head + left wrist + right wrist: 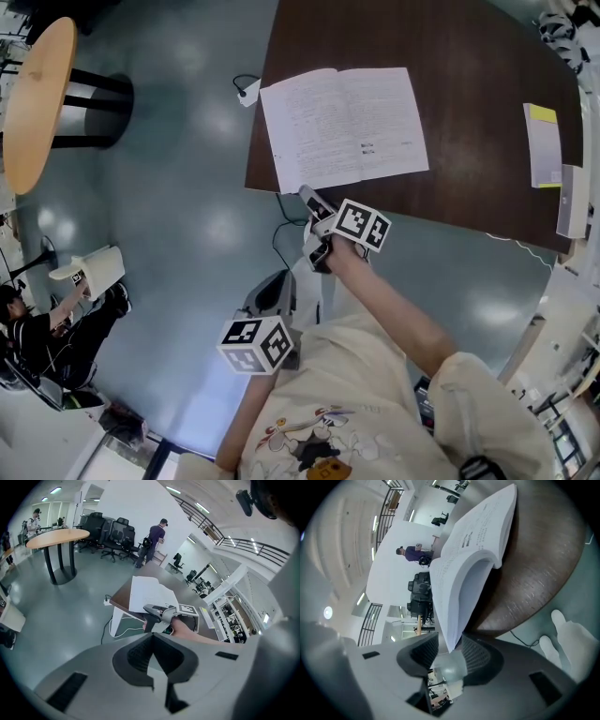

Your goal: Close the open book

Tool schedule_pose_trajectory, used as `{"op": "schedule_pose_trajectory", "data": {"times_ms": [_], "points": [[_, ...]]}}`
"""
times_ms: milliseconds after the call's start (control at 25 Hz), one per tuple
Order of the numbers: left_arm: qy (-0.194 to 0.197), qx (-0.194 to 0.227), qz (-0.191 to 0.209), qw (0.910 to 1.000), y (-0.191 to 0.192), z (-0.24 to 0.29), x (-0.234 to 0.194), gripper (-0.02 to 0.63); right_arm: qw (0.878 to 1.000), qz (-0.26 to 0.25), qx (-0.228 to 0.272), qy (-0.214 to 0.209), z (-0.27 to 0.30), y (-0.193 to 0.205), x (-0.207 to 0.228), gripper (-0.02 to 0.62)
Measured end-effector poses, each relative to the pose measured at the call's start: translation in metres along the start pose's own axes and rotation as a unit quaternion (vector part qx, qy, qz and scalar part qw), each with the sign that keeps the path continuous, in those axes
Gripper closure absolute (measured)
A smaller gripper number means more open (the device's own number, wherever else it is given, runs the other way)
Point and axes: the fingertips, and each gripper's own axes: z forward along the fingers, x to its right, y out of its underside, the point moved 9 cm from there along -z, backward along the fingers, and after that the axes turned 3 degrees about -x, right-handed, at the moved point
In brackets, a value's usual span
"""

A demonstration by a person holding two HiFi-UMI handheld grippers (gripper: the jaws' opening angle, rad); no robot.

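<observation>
An open book (347, 122) lies flat on the dark brown table (469, 56), with its near left corner over the table's edge. My right gripper (306, 193) reaches that corner from below the edge. In the right gripper view the page corner of the book (464, 569) sits between the jaws of the right gripper (450, 651); a gap shows beside the paper, so the gripper is open. My left gripper (270, 292) hangs low, away from the table, under its marker cube. In the left gripper view the left gripper (152, 637) is shut on nothing, facing the book (147, 595).
A yellow-and-white booklet (542, 145) and a white block (572, 202) lie at the table's right end. A power strip with a cable (246, 89) hangs off the left edge. A round wooden table (37, 98) stands far left, and a seated person (37, 328) is at lower left.
</observation>
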Motion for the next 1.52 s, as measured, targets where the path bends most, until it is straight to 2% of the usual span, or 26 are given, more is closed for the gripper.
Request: {"op": "schedule_pose_trajectory", "data": {"times_ms": [80,240,600,1120,1520], "points": [[0.0,-0.002,0.001,1.0,0.002,0.0,-0.001,0.6,1.0,0.02,0.003,0.015,0.0,0.0,0.005,0.508],[0.002,-0.004,0.006,1.0,0.003,0.001,-0.002,0.6,0.999,0.042,0.003,0.014,-0.002,0.0,0.01,0.564],[0.018,-0.004,0.022,0.9996,0.0,0.004,0.011,0.6,0.999,0.048,-0.005,-0.015,-0.022,0.001,-0.02,0.572],[0.064,-0.01,0.06,0.9961,-0.012,0.017,0.036,0.6,0.999,-0.026,0.022,-0.028,-0.081,-0.025,-0.045,0.574],[0.086,-0.024,0.092,0.9918,-0.017,0.023,0.051,0.6,0.996,-0.049,0.07,-0.031,-0.118,-0.047,-0.051,0.578]]}}
